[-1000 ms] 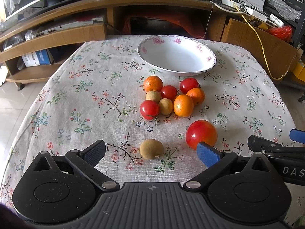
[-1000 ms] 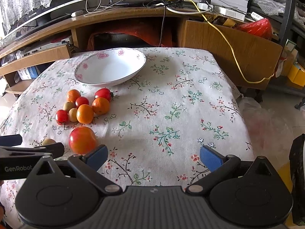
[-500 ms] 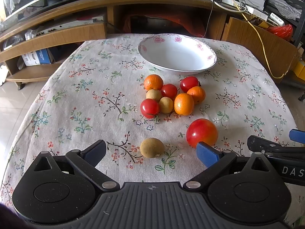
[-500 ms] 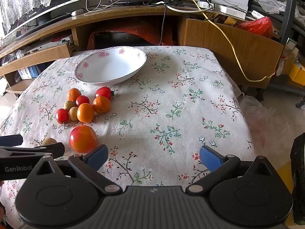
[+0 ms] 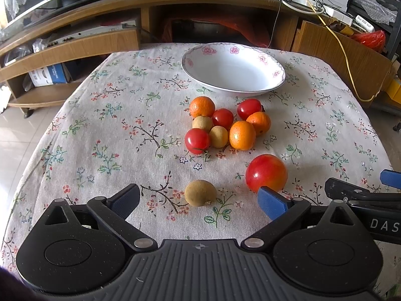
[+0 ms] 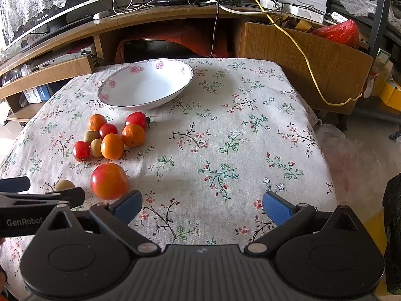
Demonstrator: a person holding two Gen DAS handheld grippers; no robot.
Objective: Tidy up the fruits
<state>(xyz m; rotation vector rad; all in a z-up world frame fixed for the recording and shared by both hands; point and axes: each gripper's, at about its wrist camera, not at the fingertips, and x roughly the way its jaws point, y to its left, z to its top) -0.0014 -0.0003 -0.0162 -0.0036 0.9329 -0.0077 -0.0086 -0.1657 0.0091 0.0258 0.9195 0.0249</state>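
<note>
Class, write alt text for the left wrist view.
An open left gripper hovers over a floral tablecloth, a small brown fruit between its fingers. Beyond lie a large red fruit, a cluster of small fruits and an empty white bowl.

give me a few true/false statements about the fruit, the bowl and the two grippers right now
1. The white floral bowl holds two oranges. False: it is empty; all the fruit lies on the tablecloth.
2. The left gripper is open and holds nothing. True.
3. The lone brown longan lies apart from the fruit cluster, between the left gripper's fingers in its view. True.
4. The right gripper is shut on the large red tomato. False: it is open, and the tomato lies on the cloth by its left finger.
5. Three oranges lie in the cluster. True.
</note>
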